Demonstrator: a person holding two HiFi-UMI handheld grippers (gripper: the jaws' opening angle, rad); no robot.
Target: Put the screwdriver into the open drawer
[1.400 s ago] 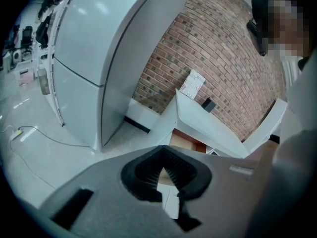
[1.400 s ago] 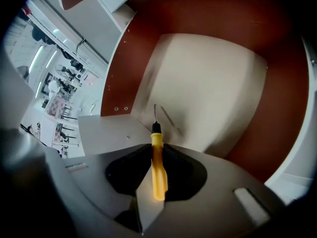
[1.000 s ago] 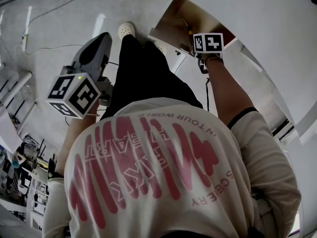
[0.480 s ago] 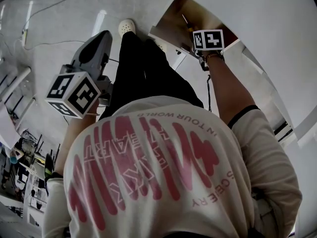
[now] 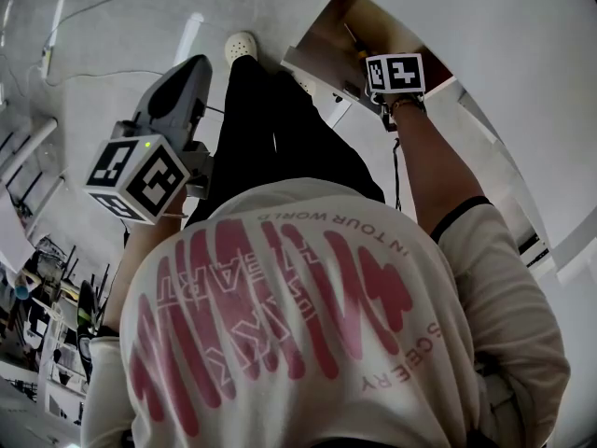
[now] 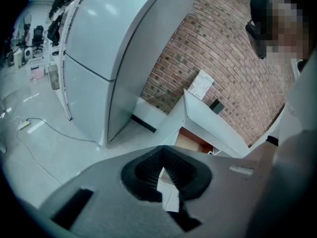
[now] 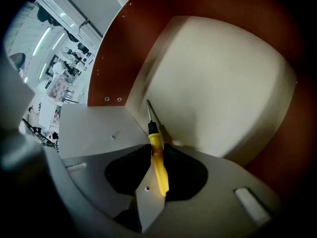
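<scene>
A yellow-handled screwdriver (image 7: 158,162) sits between the pads of my right gripper (image 7: 157,151), blade pointing down into the open drawer (image 7: 218,78). The jaws are opening, but the pads still touch the handle. The drawer has a pale floor and reddish-brown walls. In the head view, my right gripper (image 5: 366,63) hangs over the drawer (image 5: 322,37), and its marker cube hides the jaws. A thin piece of the screwdriver (image 5: 352,39) shows above it. My left gripper (image 5: 184,75) is held out over the floor, away from the drawer, shut and empty. In its own view, the left gripper (image 6: 161,158) faces the drawer (image 6: 190,139) from a distance.
The drawer belongs to a white cabinet (image 5: 485,45) at the right. The person's dark-trousered leg and pale shoe (image 5: 240,49) stand just left of the drawer. Cables (image 5: 84,75) lie across the floor. A tall white unit (image 6: 104,53) and a brick wall (image 6: 213,48) stand beyond.
Almost nothing differs. The right gripper stays over the drawer with the screwdriver between its jaws, and the left gripper holds its place.
</scene>
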